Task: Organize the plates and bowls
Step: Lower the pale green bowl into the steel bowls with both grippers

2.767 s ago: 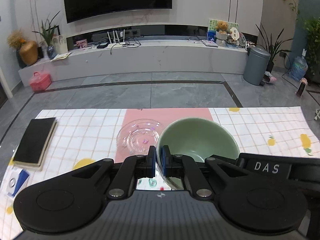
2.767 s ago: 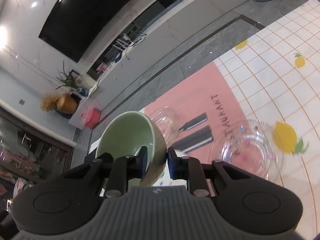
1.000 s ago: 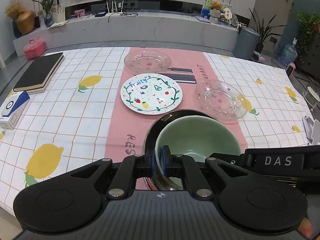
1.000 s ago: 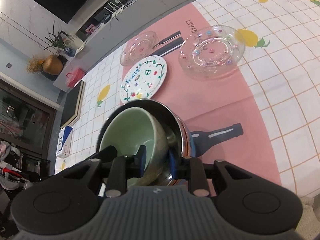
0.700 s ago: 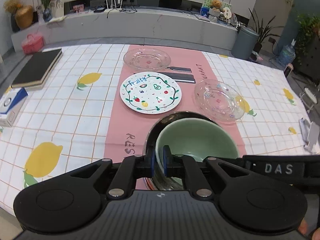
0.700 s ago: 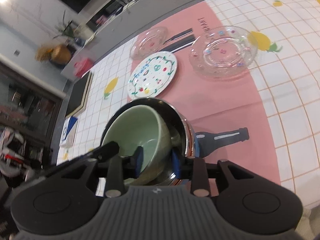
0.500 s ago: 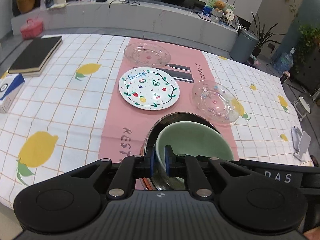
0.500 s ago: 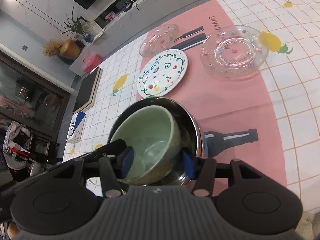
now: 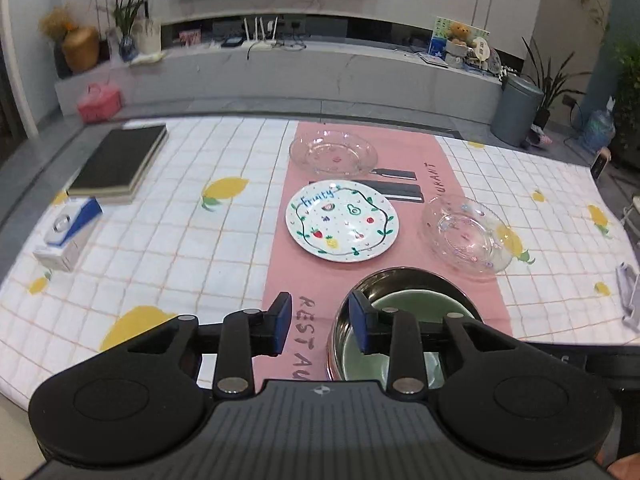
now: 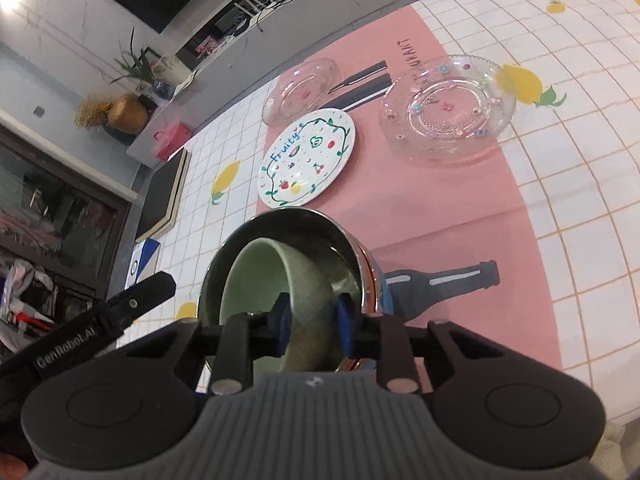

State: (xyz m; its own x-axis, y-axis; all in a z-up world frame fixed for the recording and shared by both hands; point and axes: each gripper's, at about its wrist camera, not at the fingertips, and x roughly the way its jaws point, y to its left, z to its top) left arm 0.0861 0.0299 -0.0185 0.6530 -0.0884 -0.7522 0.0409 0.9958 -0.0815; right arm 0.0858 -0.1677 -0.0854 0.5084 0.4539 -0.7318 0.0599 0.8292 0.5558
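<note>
A pale green bowl (image 10: pixel 272 276) leans tilted inside a shiny steel bowl (image 10: pixel 288 214) on the pink runner near the table's front edge. My right gripper (image 10: pixel 314 320) has its jaws closing, with the green bowl's near wall between the blue pads, which press on it. In the left wrist view, my left gripper (image 9: pixel 320 322) has its jaws opening with nothing between them. Its right finger hangs over the left rim of the steel bowl (image 9: pixel 400 274), and the green bowl (image 9: pixel 412 304) shows inside.
Beyond the bowls lie a white fruit-painted plate (image 9: pixel 342 226) and two clear glass plates (image 9: pixel 334 154) (image 9: pixel 466 236). A black book (image 9: pixel 118 164) and a blue-and-white box (image 9: pixel 66 236) sit at the table's left side.
Both grippers lowered the green bowl into the steel bowl. The left gripper then let go of its rim, opened and rose. The right gripper opened briefly and closed again on the bowl's wall.
</note>
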